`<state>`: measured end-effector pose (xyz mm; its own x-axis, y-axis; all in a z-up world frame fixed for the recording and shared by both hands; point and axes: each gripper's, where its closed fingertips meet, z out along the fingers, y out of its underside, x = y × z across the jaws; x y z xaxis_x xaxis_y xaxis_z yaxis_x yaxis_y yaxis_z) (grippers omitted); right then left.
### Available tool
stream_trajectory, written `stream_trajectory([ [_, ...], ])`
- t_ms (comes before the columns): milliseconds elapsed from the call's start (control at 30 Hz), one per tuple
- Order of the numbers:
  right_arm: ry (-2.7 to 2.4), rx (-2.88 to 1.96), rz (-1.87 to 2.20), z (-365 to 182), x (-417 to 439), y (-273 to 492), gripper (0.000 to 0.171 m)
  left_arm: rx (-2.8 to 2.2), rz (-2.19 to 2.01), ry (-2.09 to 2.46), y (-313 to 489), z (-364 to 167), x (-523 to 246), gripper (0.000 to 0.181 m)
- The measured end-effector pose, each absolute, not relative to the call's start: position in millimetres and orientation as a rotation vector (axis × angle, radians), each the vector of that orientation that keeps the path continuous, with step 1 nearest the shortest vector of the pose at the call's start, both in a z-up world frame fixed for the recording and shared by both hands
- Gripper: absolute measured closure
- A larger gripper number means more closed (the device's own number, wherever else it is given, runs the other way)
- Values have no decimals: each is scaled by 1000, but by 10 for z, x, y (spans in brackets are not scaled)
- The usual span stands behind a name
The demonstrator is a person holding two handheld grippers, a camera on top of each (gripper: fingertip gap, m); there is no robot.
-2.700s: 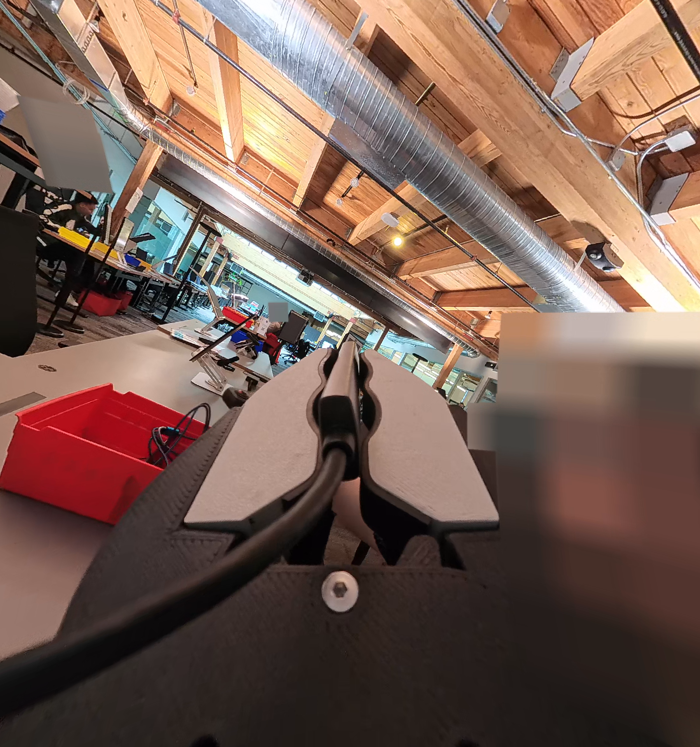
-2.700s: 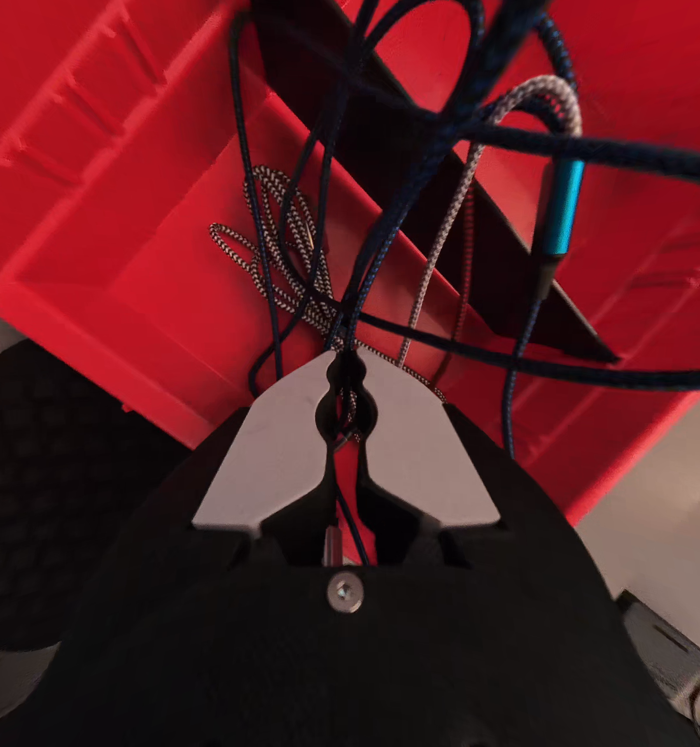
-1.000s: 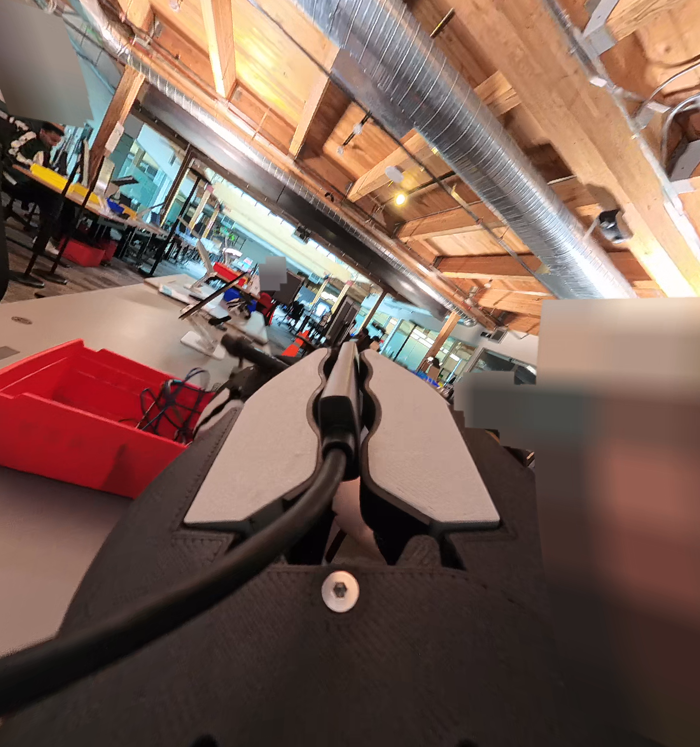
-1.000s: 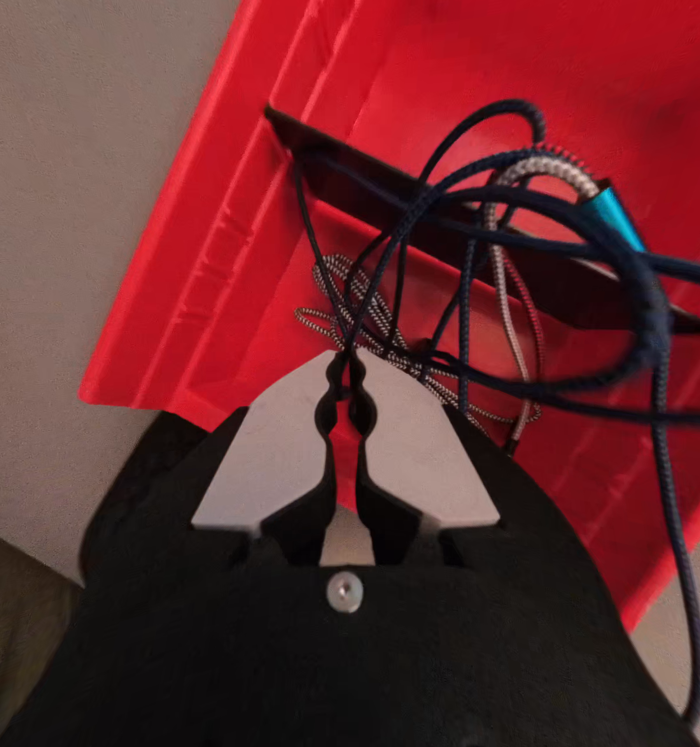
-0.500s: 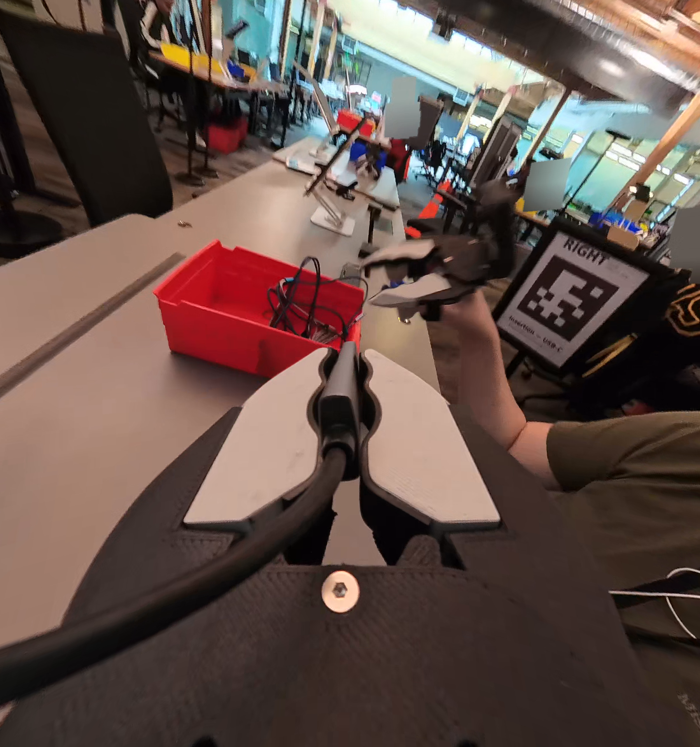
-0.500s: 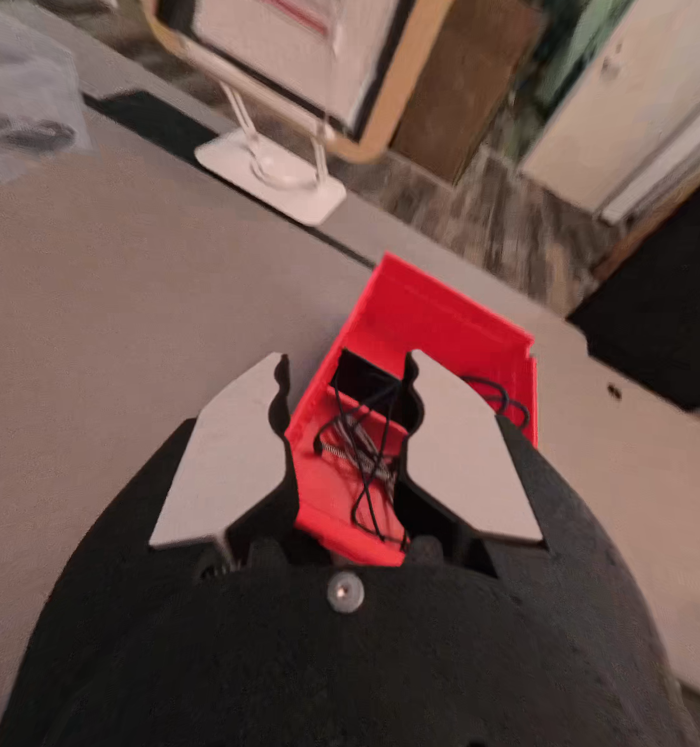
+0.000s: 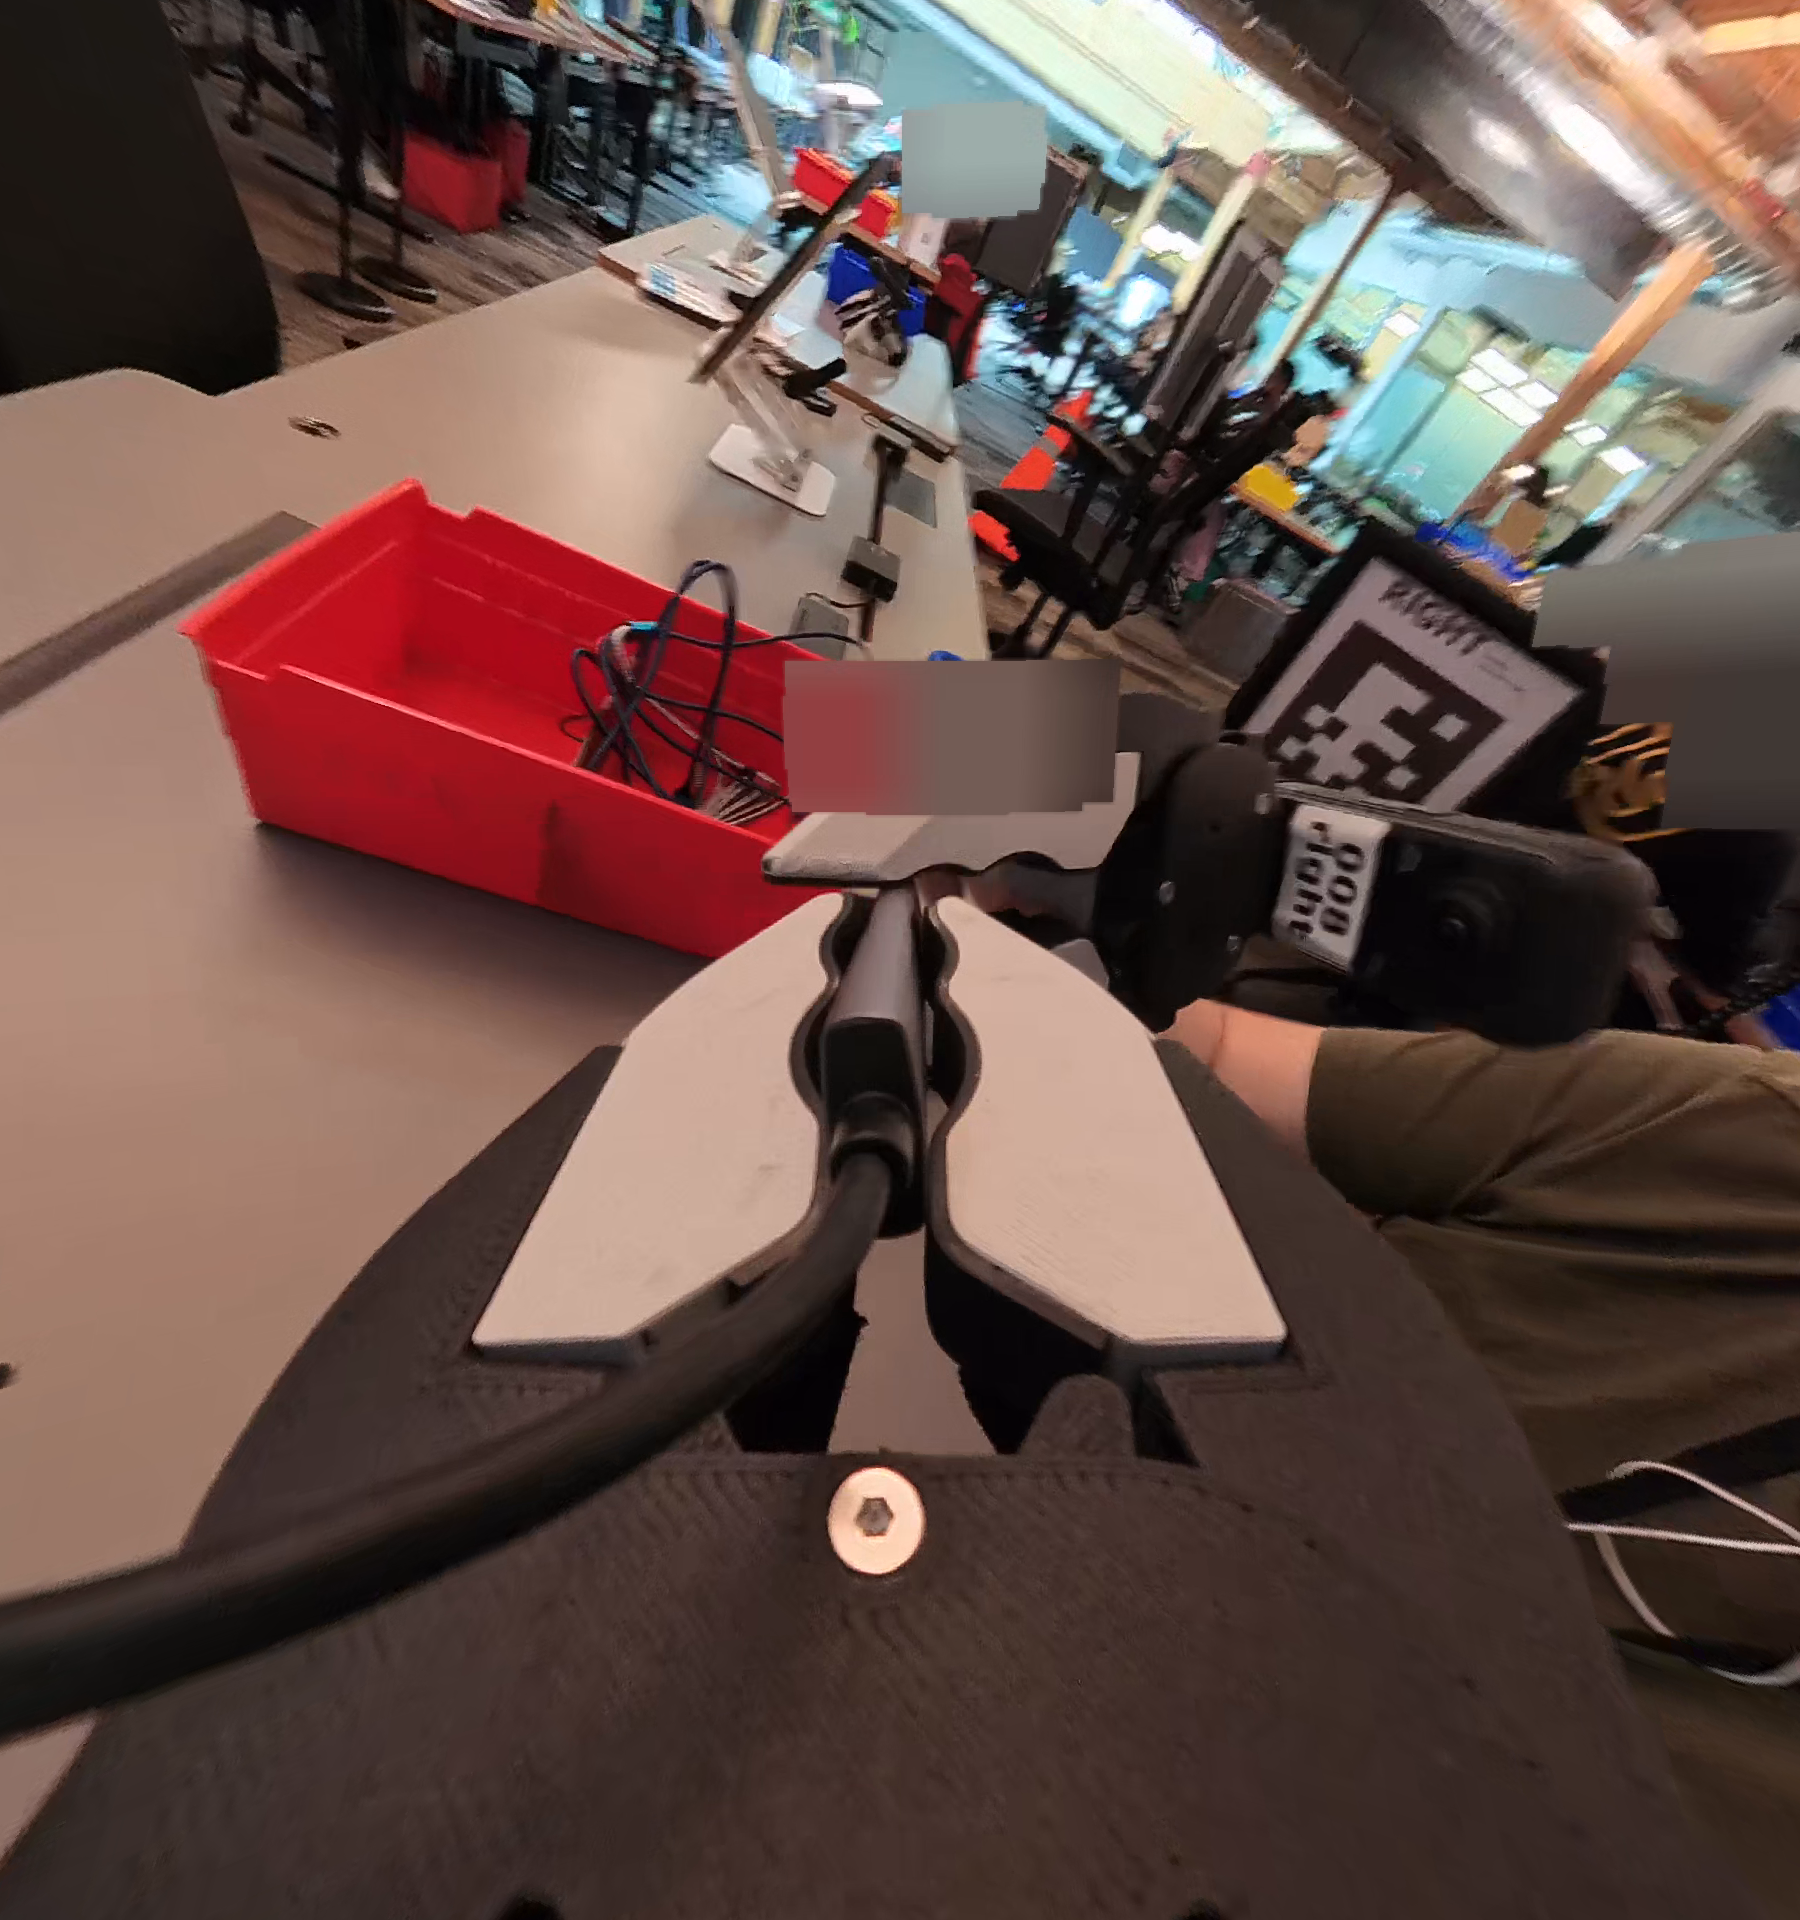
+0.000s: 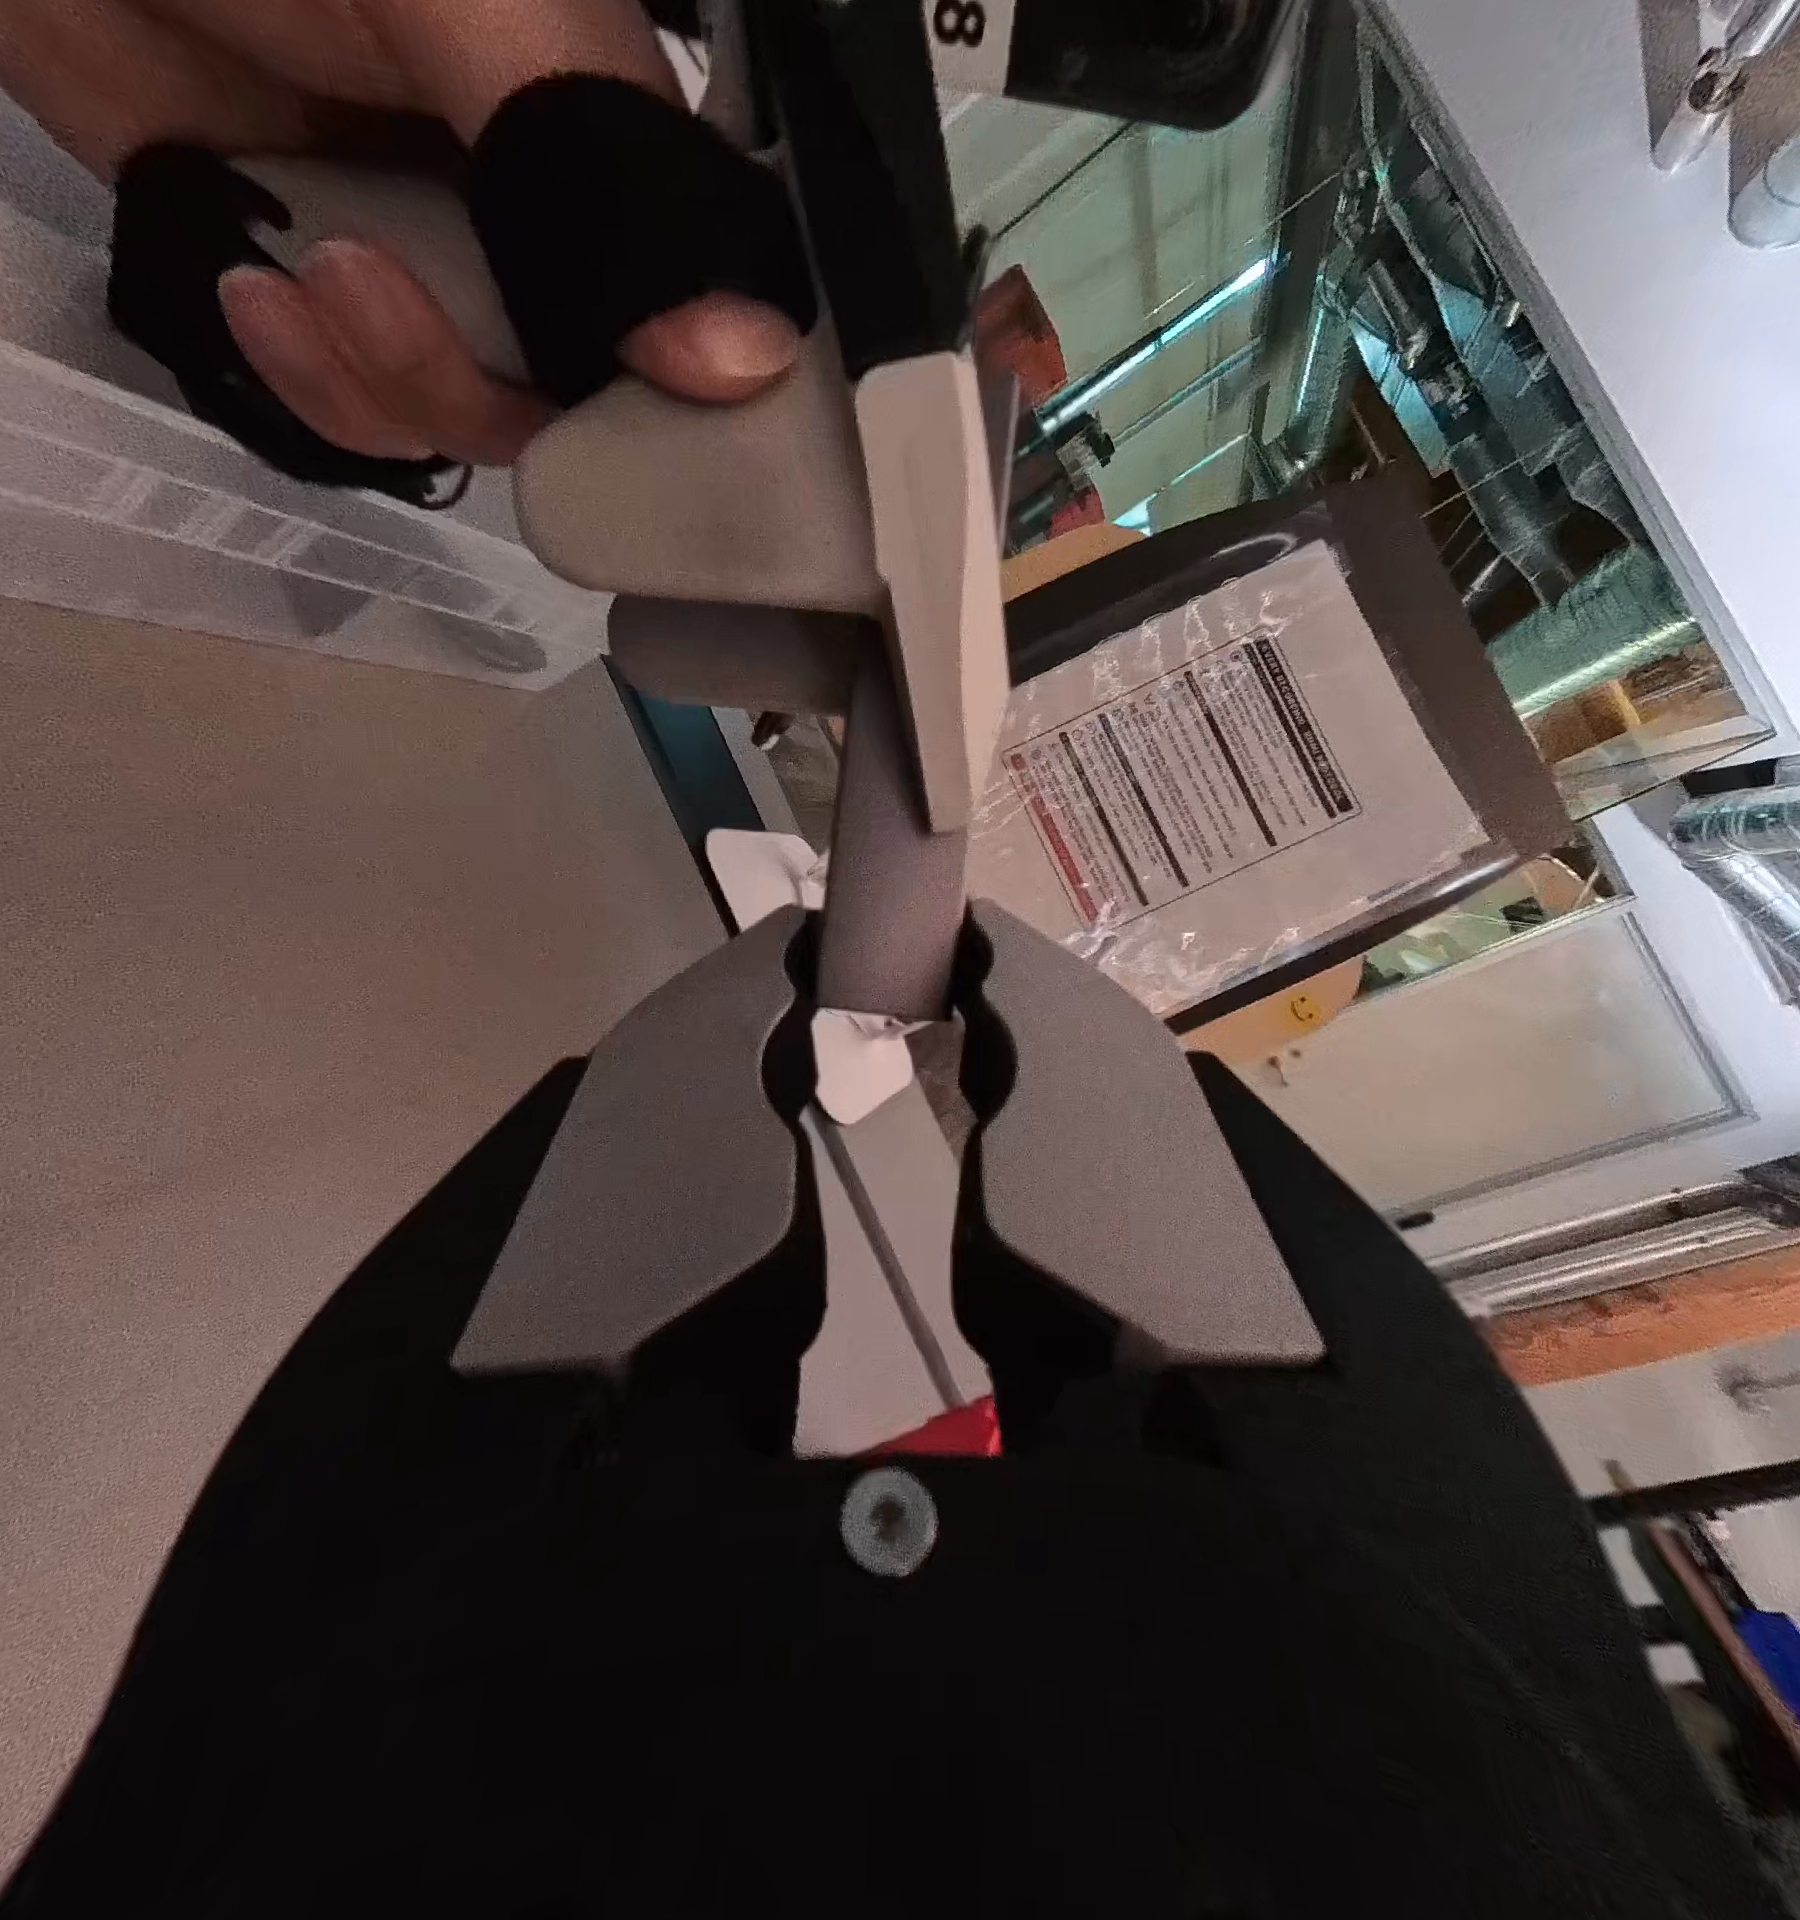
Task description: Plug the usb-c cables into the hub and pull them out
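Left gripper [image 7: 888,940] is closed tight on the slim dark-grey metal hub [image 7: 872,1003], its thick black lead [image 7: 376,1496] trailing off near-left. Right gripper [image 8: 883,971] is clamped on the hub's far end [image 8: 891,883], w/ the left gripper's fingers [image 8: 932,582] just beyond. Red plastic bin [image 7: 387,717] sits far-left on the grey table [image 7: 148,1039], holding a tangle of braided usb-c cables [image 7: 657,696].
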<state>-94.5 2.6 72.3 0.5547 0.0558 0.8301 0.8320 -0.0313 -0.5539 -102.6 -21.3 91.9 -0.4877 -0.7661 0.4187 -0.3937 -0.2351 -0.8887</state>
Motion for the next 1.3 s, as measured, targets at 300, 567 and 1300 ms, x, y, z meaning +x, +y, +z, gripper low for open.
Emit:
stream_trajectory([
  [300,-694,-1607,-747,1065,-278,-265,149,-1412,-1829,1786,-265,837,-995,151],
  [567,-649,-1840,-830,1529,1066,-736,170,-1422,-1802,1769,-154,876,-1052,152],
  [1300,-1015,-2327,-641,-115,753,-517,116,-1495,-1778,1859,-209,671,-995,153],
])
